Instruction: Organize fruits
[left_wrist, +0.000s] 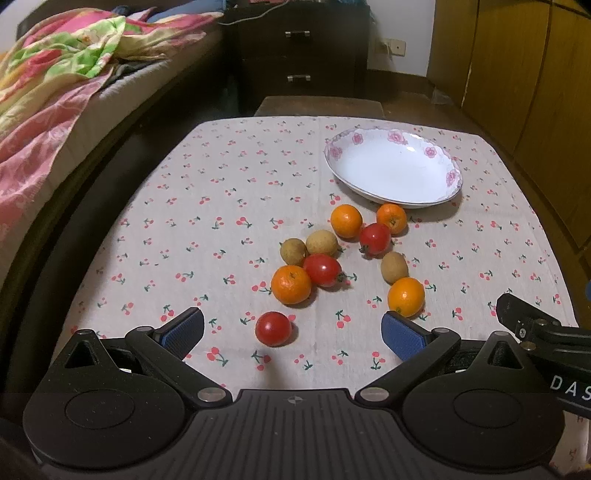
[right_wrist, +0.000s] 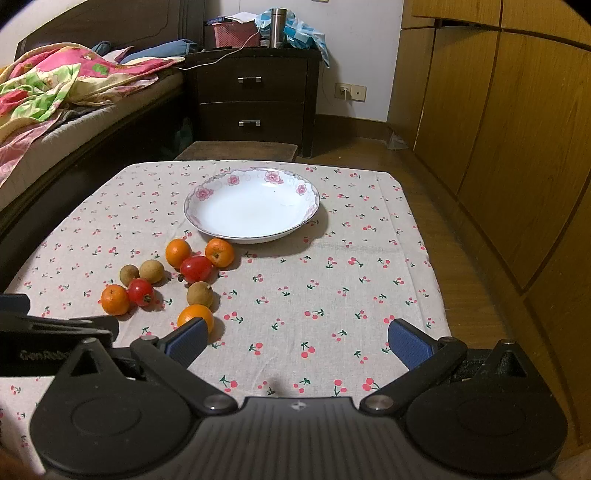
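Tomato between spread left tool fingers.

Bg: bed with floral quilt left, dark two-drawer nightstand behind, steel flask on top, wooden wardrobe right.

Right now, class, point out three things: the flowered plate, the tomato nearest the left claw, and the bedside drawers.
flowered plate (right_wrist: 207, 193), right wrist view, on its patterned rim.
nearest tomato (left_wrist: 273, 328), left wrist view, on the middle of its red skin.
bedside drawers (right_wrist: 251, 92), right wrist view, on the upper drawer front.
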